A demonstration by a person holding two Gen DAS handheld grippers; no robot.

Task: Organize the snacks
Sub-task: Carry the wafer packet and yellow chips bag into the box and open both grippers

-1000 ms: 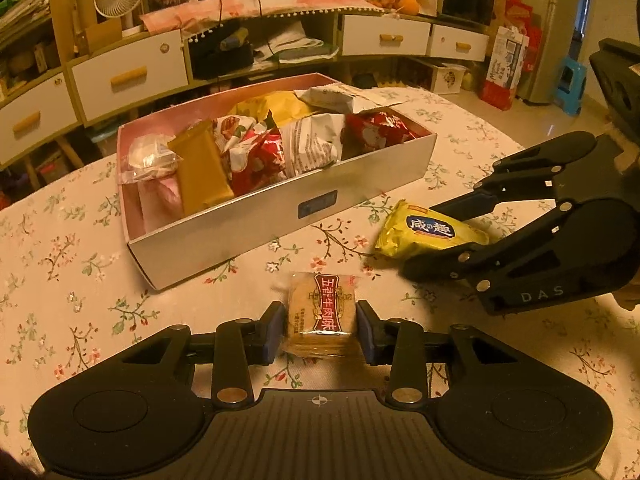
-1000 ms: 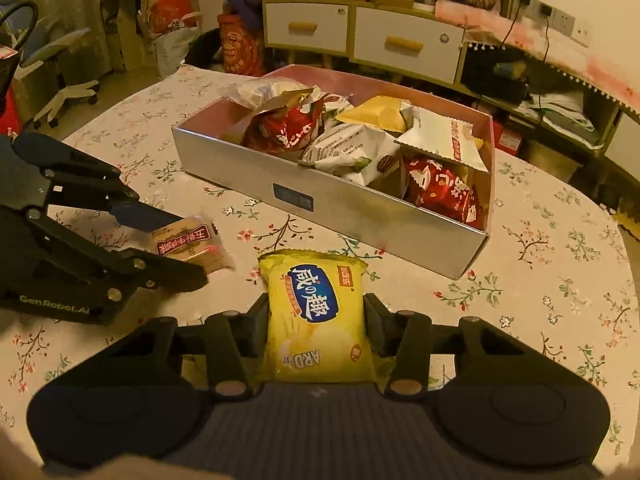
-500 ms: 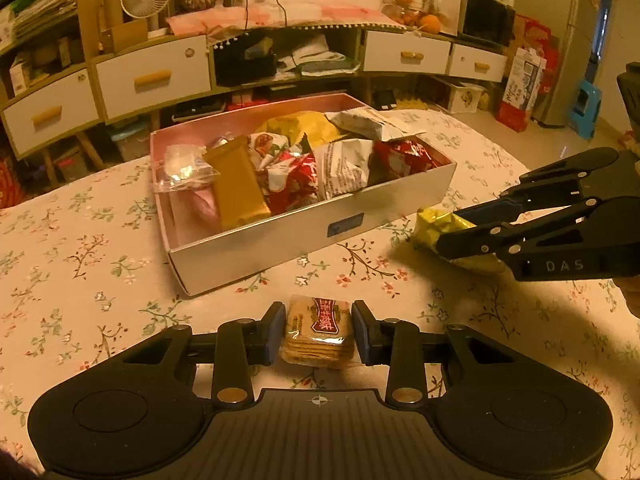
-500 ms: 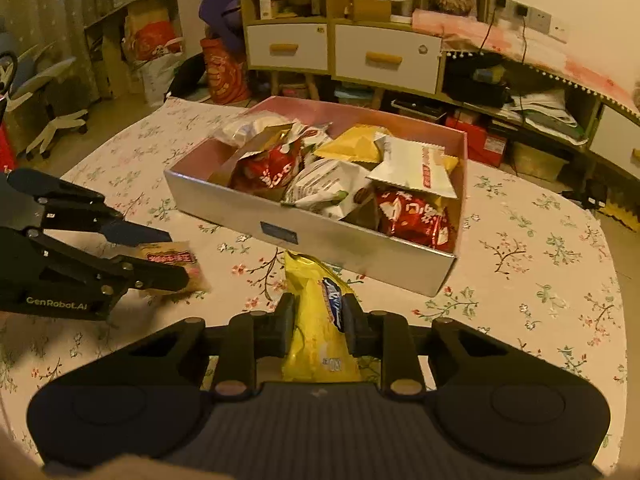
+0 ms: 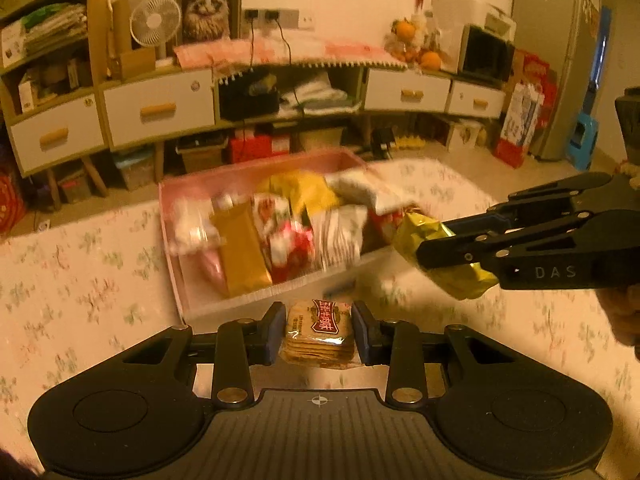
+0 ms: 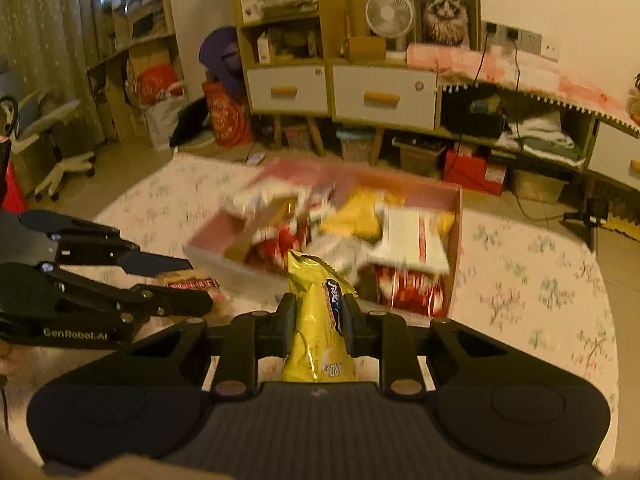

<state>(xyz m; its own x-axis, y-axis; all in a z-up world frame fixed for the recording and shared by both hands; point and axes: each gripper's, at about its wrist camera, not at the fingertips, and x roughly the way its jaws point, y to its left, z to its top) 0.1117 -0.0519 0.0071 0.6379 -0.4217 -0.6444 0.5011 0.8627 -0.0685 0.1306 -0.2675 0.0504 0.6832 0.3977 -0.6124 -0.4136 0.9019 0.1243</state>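
Note:
A clear-wrapped cracker pack (image 5: 319, 334) with a red label hangs above the table, pinched in my left gripper (image 5: 319, 330). My right gripper (image 6: 319, 318) is shut on a yellow snack bag (image 6: 320, 332), squeezed narrow and lifted off the table. In the left wrist view that yellow snack bag (image 5: 436, 254) shows in the right gripper (image 5: 420, 236) near the box's right end. In the right wrist view the left gripper (image 6: 184, 280) holds the cracker pack (image 6: 192, 283) at the left. The white-sided, pink-lined box (image 5: 264, 296) (image 6: 454, 240) full of several snack packets lies just beyond both.
The round table carries a floral cloth (image 5: 92, 272) (image 6: 532, 280). White-drawer cabinets (image 5: 160, 110) with a fan and a cat picture stand behind. An office chair (image 6: 52, 160) and a fridge (image 5: 560, 60) flank the room.
Both grippers rose off the table with their snacks. The right gripper squeezed shut on the yellow bag, crumpling it narrow. The box now sits lower and farther in both views.

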